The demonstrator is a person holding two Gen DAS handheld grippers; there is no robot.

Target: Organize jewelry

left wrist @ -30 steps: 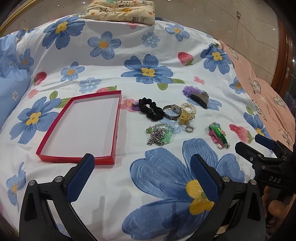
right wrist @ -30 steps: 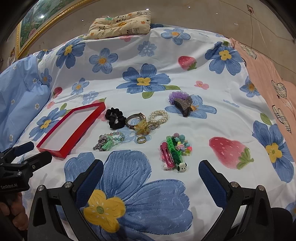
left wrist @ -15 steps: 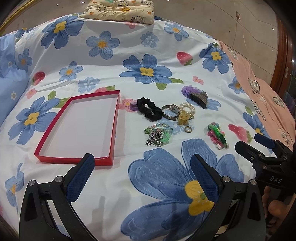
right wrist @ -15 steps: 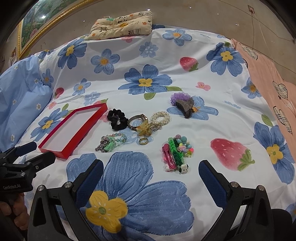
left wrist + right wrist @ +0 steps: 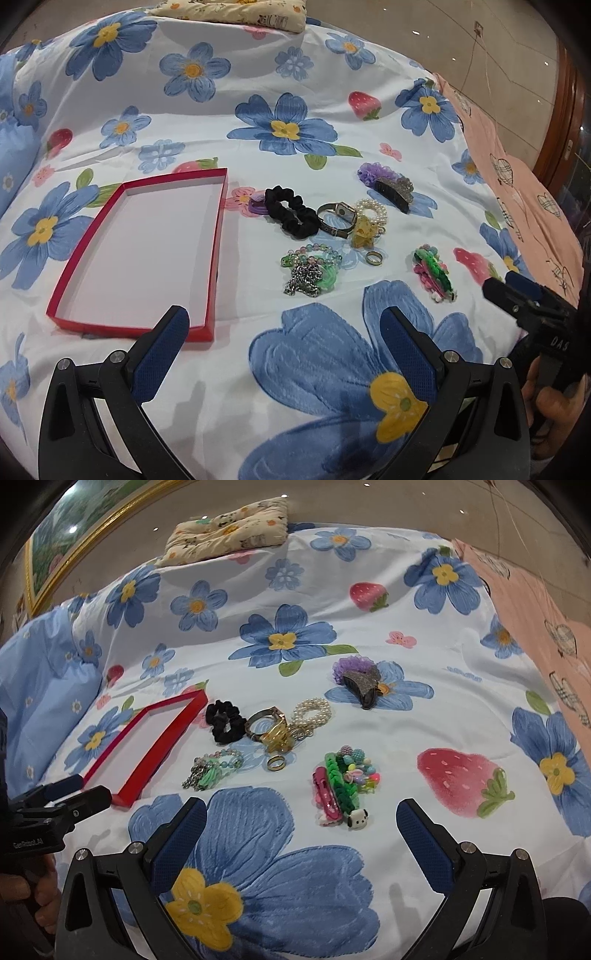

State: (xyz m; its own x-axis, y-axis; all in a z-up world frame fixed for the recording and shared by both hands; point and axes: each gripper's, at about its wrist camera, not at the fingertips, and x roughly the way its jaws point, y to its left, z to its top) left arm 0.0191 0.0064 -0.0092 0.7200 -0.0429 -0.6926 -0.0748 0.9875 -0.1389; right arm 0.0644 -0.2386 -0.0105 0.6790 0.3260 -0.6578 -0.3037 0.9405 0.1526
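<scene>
Two hand-held grippers hover over a flower-print bedspread (image 5: 332, 74) with every piece of jewelry unsorted. The left gripper (image 5: 284, 354) has its blue-padded fingers (image 5: 162, 354) spread wide and holds nothing; the right gripper (image 5: 301, 840) is likewise wide open and empty. Ahead of the left fingertip of the left gripper, almost touching it in the left wrist view, lies the shallow red tray (image 5: 218, 236), bare inside, seemingly set out as the place for the pieces.

Beyond and between the left gripper's fingers sit a beaded bracelet tangled with a chain (image 5: 309, 266), a black scrunchie (image 5: 290, 216), a wristwatch (image 5: 338, 218), a pearl bracelet (image 5: 373, 212) and a small ring (image 5: 373, 257). Just ahead of the gap between the right gripper's fingers rests a bright cluster of hair clips and beads (image 5: 343, 786), the nearest pick for that hand, by this judgement. Farther ahead lies a dark claw clip on a purple scrunchie (image 5: 360, 681).

The items lie to the right of the tray and apart from it, likely so that each hand can reach its share. The wide-open fingers suggest a first grasp is about to be chosen.
</scene>
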